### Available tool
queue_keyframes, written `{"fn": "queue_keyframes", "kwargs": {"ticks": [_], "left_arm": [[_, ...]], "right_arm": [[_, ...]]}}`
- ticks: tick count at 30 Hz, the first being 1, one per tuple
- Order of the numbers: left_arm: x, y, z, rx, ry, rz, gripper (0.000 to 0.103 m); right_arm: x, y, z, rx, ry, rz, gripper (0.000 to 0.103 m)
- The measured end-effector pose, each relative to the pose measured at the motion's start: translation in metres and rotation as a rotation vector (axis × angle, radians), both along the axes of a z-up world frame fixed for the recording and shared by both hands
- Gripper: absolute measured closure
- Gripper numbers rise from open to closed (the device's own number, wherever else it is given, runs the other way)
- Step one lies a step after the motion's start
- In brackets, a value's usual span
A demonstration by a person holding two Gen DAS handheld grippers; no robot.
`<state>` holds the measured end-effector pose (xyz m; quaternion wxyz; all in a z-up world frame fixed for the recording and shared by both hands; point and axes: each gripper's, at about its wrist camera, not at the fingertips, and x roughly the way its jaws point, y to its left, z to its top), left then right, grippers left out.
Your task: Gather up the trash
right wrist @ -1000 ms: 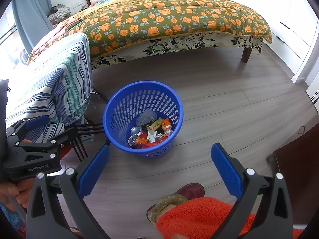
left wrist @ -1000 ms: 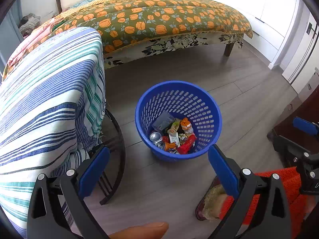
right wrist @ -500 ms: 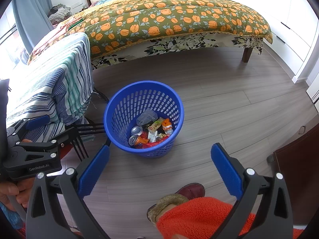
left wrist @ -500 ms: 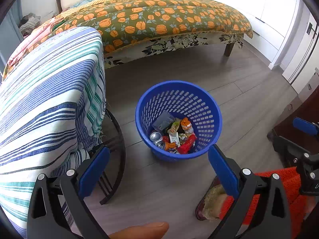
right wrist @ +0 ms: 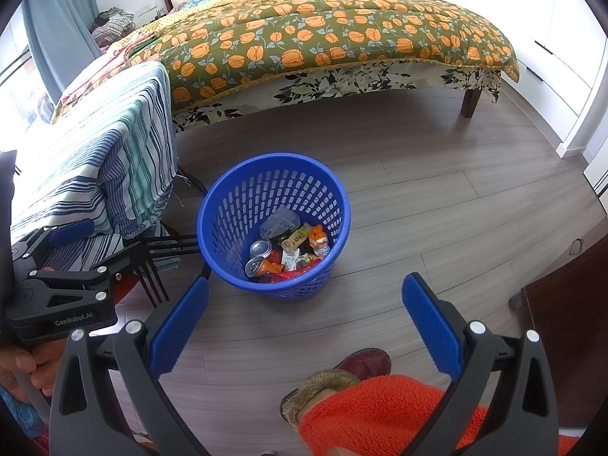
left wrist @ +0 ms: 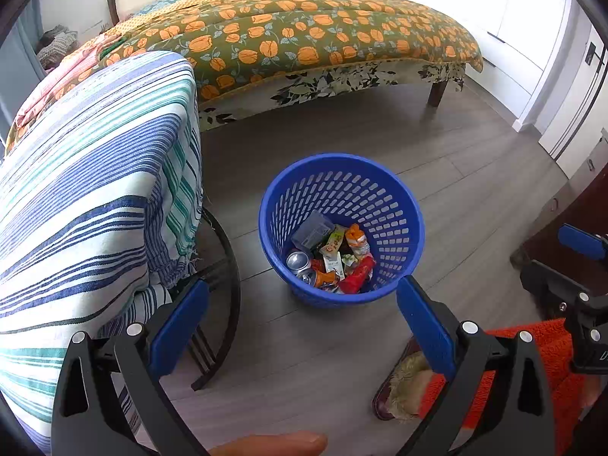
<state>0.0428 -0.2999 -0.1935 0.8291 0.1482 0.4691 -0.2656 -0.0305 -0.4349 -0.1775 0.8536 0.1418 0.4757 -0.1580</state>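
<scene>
Left to right: striped cloth (left wrist: 95, 190) draped over a chair at far left, blue basket (left wrist: 402, 205) on the wood floor (left wrist: 475, 190) mid-frame, bed (left wrist: 304, 38) behind it, dark cabinet (right wrist: 570, 342) at right edge.

Left tool (left wrist: 302, 315): jaws wide, nothing held, hovering over bare floor on the near side of the basket. Right tool (right wrist: 304, 315): same, jaws wide, empty, basket just ahead of its fingers. Each tool shows at the edge of the other's view, well apart.

Progress, my read: looks near done or done. Trash (left wrist: 330, 254) sits in the bottom of the basket. No loose litter visible on the floor in either view; can't see under the bed or behind the chair. What's left, if anything: scan the hidden spots, or maybe carry the basket off. Can't tell which from here.

Basket look: round, perforated blue plastic, upright, roughly a quarter full. Contents: two drink cans (right wrist: 258, 256) on the left side, a clear plastic tray (right wrist: 279, 222) leaning on the back wall, crumpled snack wrappers in orange, red and green on the right. Nothing hanging over the rim.

Person's slipper (right wrist: 364, 364) and orange fleece trouser leg (right wrist: 380, 410) at bottom, near the basket but not touching it.
</scene>
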Motion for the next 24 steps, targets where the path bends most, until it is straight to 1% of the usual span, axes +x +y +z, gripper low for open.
{"fn": "queue_keyframes", "kwargs": {"ticks": [6,9,12,17,19,24], "left_arm": [[0.0,-0.0006,-0.0001,0.0,0.003,-0.001,0.005],[-0.0009,0.0027,-0.0023,-0.022,0.019,-0.005,0.005],[-0.0048,0.0018,-0.0003,-0.015,-0.01,-0.006,0.005],[-0.0052,0.0006,0.001,-0.002,-0.019,0.007,0.005],[-0.0038,-0.0006,0.0011,0.0,0.004,-0.002,0.005],[-0.0031,0.001,0.0025,-0.003,0.009,0.003,0.005]], "right_arm": [[-0.0001,0.0027,-0.0016,0.001,0.002,-0.001,0.005],[-0.0005,0.0047,-0.0032,0.003,0.003,-0.002,0.005],[-0.0003,0.0039,-0.003,0.002,0.003,-0.003,0.005],[-0.0004,0.0053,-0.004,0.003,0.005,-0.006,0.005],[-0.0009,0.0059,-0.0044,0.004,0.006,-0.008,0.005],[-0.0009,0.0039,-0.0038,0.004,0.005,-0.006,0.005]]}}
